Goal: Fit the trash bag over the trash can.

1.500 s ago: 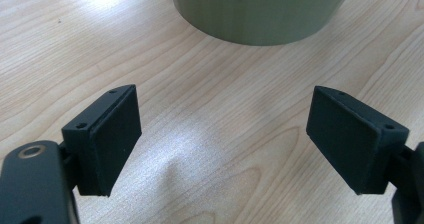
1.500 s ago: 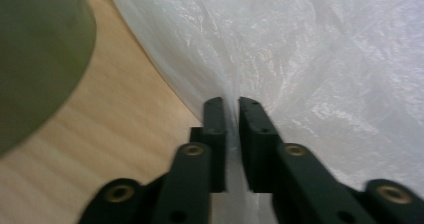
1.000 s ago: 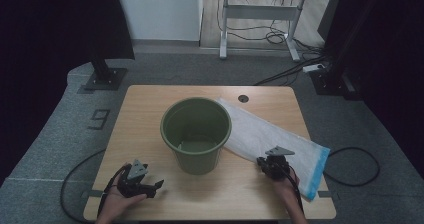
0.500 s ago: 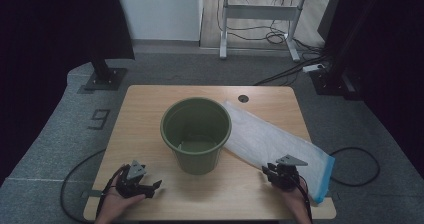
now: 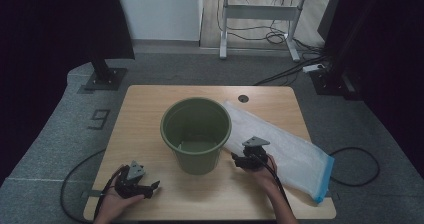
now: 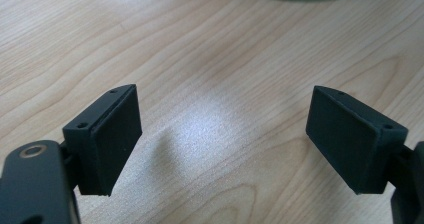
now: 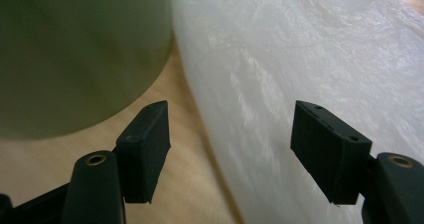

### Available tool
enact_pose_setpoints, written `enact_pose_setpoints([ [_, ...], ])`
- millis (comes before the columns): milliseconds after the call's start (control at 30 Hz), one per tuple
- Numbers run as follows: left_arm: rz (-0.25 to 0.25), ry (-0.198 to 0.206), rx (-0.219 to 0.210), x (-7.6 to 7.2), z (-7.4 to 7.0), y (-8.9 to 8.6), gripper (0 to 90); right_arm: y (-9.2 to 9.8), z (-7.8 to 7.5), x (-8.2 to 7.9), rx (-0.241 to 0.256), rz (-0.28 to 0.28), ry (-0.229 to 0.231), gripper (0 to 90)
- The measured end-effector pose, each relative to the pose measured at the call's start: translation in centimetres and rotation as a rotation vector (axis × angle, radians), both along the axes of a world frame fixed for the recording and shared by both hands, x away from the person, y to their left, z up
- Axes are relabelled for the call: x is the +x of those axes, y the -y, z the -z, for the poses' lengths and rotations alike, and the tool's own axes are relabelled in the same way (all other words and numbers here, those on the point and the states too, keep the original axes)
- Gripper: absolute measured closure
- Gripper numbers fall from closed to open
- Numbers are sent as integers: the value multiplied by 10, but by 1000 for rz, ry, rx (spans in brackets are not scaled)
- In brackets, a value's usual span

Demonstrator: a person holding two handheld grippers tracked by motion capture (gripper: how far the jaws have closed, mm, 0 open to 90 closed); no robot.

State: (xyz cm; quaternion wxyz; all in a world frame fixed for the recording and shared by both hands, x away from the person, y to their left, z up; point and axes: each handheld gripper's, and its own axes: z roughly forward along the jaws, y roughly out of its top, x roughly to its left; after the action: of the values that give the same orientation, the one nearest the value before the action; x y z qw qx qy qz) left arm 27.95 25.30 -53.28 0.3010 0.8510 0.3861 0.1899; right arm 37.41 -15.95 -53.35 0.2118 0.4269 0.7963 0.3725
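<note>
Cropping the bucket (image 7: 75, 54), open right claw (image 7: 230, 149) straddles bag (image 7: 310, 64).

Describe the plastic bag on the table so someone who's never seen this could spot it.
On the light wooden table, look right of the round green bucket. The long translucent white plastic bag lies flat there, slanting toward the near right corner. It alone has a blue strip across its end.

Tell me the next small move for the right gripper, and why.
Probably ease the right gripper forward and close on the near edge of the plastic bag. Its jaws stand open with that edge between them, beside the green bucket; the left gripper sits open over bare table.
</note>
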Motion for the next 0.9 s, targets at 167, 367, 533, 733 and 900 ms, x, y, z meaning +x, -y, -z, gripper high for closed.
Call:
enact_pose_setpoints([
  [167,15,-7,31,0,4,4,142,1,5,10,7,37,-20,343],
  [367,-2,-3,12,1,2,1,142,2,8,12,-31,48,-52,390],
  [533,-5,-7,12,1,2,0,142,6,13,12,-25,53,-68,443],
  [733,-6,-7,4,0,1,0,142,12,13,15,-14,90,-54,781],
  [900,-2,-10,10,0,2,1,142,24,11,19,11,132,-44,883],
])
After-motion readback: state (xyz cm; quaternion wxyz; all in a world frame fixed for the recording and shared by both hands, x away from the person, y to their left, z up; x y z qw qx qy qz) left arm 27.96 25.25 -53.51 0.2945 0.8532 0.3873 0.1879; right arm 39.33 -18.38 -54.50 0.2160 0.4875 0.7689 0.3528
